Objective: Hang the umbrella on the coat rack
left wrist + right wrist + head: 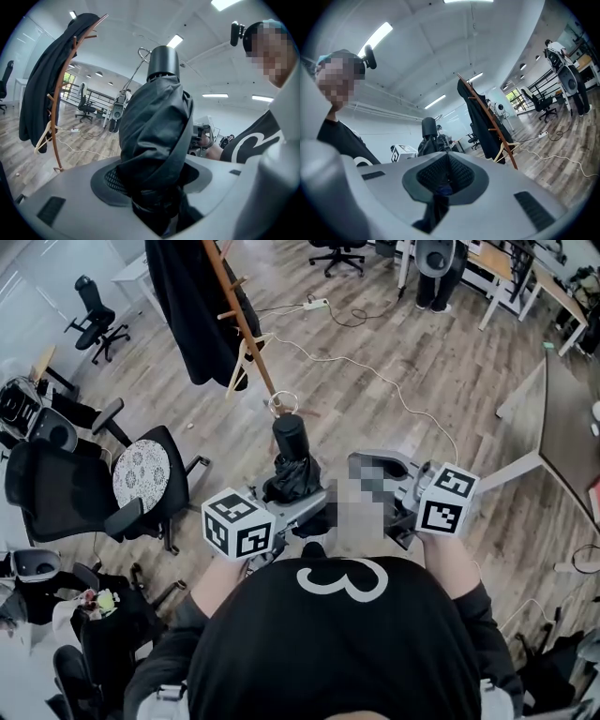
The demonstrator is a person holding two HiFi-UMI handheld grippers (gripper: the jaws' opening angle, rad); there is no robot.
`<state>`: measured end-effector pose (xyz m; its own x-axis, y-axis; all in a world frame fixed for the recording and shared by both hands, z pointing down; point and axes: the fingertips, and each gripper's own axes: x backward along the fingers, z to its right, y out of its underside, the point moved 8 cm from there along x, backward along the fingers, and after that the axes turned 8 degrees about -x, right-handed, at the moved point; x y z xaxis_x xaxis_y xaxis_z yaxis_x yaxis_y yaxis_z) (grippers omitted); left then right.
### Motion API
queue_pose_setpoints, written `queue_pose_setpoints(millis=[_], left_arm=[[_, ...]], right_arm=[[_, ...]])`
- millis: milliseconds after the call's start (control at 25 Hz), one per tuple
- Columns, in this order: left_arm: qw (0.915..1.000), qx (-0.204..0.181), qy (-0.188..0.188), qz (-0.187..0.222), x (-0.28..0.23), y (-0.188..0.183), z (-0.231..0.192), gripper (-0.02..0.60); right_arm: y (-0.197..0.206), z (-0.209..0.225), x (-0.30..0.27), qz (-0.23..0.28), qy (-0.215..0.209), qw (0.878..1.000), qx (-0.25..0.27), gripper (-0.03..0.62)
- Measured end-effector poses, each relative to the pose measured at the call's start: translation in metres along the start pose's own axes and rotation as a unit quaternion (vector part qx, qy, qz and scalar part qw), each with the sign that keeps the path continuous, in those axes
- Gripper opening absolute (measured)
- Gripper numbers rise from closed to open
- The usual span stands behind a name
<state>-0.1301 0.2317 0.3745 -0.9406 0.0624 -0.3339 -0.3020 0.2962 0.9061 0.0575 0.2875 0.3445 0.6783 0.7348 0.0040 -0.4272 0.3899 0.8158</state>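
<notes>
A black folded umbrella (292, 470) stands upright in my left gripper (289, 501), which is shut on its lower fabric part. The round handle (291, 434) points up, with a thin wrist loop (282, 403) above it. In the left gripper view the umbrella (157, 131) fills the centre between the jaws of the left gripper (154, 192). The wooden coat rack (242, 322) leans ahead to the left with a black coat (187, 306) on it. My right gripper (367, 468) is shut and empty, level with the umbrella to its right; the right gripper (447, 174) looks toward the coat rack (490, 123).
An office chair with a patterned cushion (141, 474) stands left of me, with more chairs (42, 432) beyond. A wooden hanger (247, 354) hangs low on the rack. A white cable (375, 371) crosses the wood floor. A desk (567, 427) is at the right.
</notes>
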Motion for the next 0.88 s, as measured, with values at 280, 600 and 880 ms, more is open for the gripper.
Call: queue_pose_setpoints(millis=[280, 600, 880], left_arm=[[0.9999, 0.008, 0.009, -0.010, -0.013, -0.009, -0.048, 0.272], [0.9996, 0.023, 0.006, -0.016, -0.016, -0.022, -0.119, 0.272], [0.9995, 0.026, 0.006, -0.016, -0.012, -0.035, -0.180, 0.272]], right_arm=[[-0.013, 0.040, -0.033, -0.001, 0.011, 1.000, -0.018, 0.028], [-0.033, 0.085, -0.088, -0.011, 0.016, 0.999, -0.033, 0.027], [-0.051, 0.116, -0.141, -0.018, 0.022, 0.999, -0.038, 0.028]])
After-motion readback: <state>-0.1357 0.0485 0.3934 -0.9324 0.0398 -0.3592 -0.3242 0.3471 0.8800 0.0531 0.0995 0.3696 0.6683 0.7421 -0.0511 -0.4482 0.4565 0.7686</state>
